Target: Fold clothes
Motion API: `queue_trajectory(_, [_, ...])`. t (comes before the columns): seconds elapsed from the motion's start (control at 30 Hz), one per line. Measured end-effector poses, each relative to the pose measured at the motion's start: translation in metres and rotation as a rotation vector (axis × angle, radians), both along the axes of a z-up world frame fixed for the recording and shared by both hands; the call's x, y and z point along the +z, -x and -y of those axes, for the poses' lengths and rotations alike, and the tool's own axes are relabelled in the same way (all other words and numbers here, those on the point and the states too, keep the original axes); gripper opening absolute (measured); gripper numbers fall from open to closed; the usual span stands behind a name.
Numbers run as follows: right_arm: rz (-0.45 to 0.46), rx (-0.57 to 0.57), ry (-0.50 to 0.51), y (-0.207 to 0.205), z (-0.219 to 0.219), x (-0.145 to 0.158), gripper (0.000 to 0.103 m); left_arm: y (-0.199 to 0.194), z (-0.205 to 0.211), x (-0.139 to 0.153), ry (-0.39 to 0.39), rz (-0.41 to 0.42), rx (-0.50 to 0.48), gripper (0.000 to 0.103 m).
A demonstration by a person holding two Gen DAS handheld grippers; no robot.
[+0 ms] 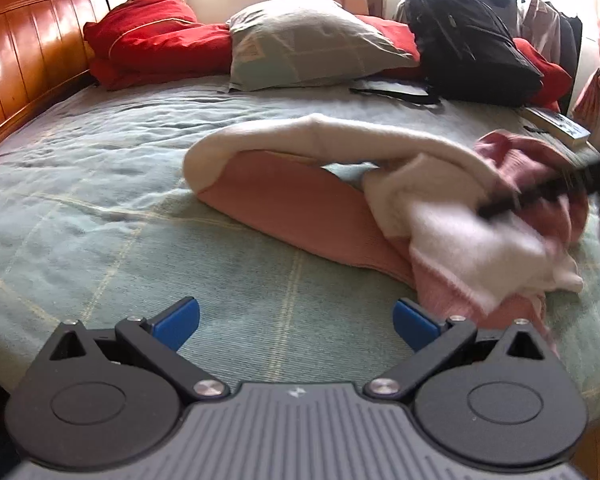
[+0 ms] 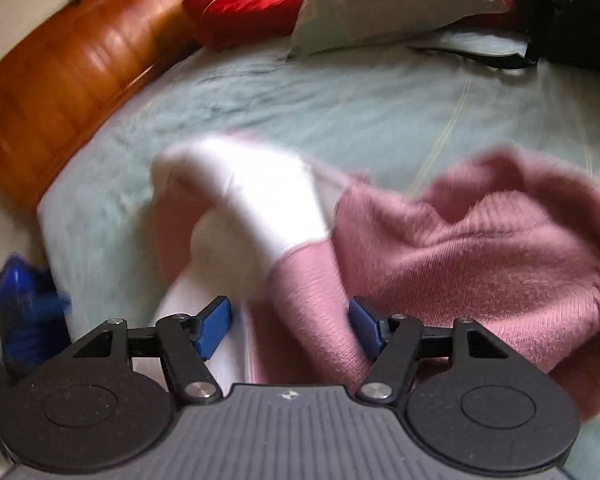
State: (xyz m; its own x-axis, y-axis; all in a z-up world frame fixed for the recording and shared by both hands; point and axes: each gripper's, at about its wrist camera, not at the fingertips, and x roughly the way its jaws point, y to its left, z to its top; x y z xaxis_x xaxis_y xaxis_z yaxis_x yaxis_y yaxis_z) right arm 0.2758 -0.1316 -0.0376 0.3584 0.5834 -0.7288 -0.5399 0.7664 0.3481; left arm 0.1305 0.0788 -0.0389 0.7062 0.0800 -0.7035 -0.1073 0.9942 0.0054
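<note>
A pink and white knitted sweater [image 1: 380,200] lies rumpled on the pale green bedspread [image 1: 120,184], toward the bed's right side, one sleeve stretched leftward. The right tongs [image 2: 288,328] stand fairly wide with a fold of the sweater between the blue pads [image 2: 214,326], which do not visibly press it. The left tongs [image 1: 296,324] gape wide over bare bedspread, holding nothing. Beyond sit a grey pillow [image 1: 308,40], red bedding [image 1: 156,36], a black backpack [image 1: 472,44] and a wooden headboard [image 1: 24,48]. No writing is legible.
</note>
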Motion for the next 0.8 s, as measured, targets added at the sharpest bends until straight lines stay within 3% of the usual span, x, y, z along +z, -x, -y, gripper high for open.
queue_trajectory(0.13, [0.122,-0.019,0.030,0.050,0.002,-0.007,0.073,0.000,0.005,0.001,0.012,0.001,-0.018,0.102])
queue_trajectory(0.23, [0.155,-0.052,0.018,0.065,0.005,-0.008,0.075,-0.001,0.012,0.002,0.014,-0.001,-0.045,0.102])
queue_trajectory(0.6, [0.141,-0.108,-0.081,0.068,0.048,0.022,0.073,-0.017,0.020,0.021,0.012,0.005,-0.146,0.102])
queue_trajectory(0.8, [0.153,-0.137,-0.076,0.076,0.082,0.032,0.070,-0.055,0.039,0.044,0.056,-0.001,-0.338,0.102])
